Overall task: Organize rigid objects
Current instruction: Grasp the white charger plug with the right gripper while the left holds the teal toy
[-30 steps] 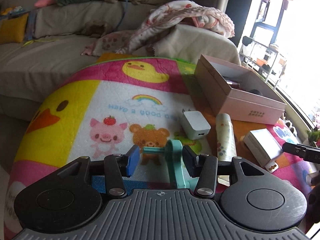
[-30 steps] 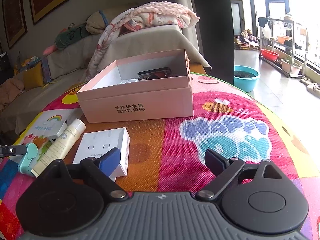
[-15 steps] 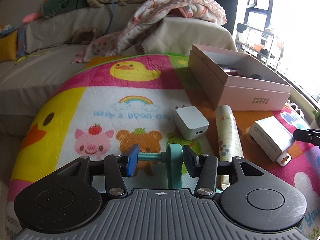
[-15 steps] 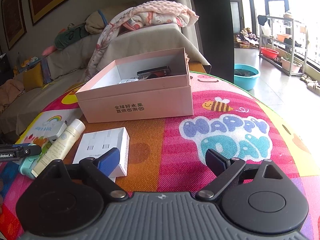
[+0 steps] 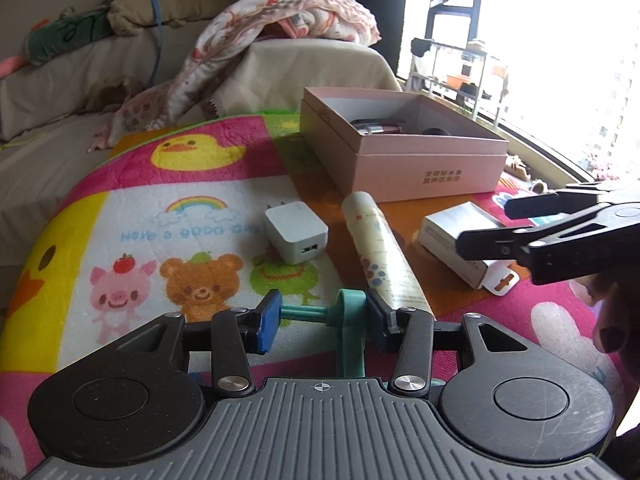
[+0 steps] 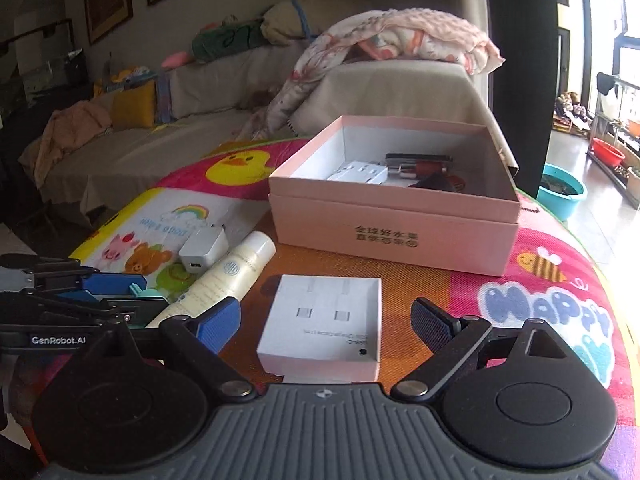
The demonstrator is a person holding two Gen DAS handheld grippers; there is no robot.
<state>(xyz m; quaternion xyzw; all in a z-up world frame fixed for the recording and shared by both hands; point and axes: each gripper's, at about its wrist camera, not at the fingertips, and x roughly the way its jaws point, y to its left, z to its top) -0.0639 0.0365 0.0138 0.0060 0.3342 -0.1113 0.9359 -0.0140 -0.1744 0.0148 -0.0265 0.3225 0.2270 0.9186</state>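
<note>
Two grippers work over a desk w/ a cartoon mat (image 5: 120,216). Left gripper (image 5: 324,320) is clamped on a teal clip (image 5: 351,320): one pad on the clip's rod end, the other on its body, low over the mat's near edge. Right gripper (image 6: 326,320) has its jaws wide apart w/ nothing gripped; a white box (image 6: 324,324) lies on the mat between its pads, not touched. A tube (image 5: 380,256) lies just left of that box, a charger (image 5: 296,232) just beyond the tube. Pink box (image 6: 394,220) sits open farther back, w/ a white item, a dark red item & a black one inside. Sofa w/ blanket (image 6: 400,36) behind the desk.
</note>
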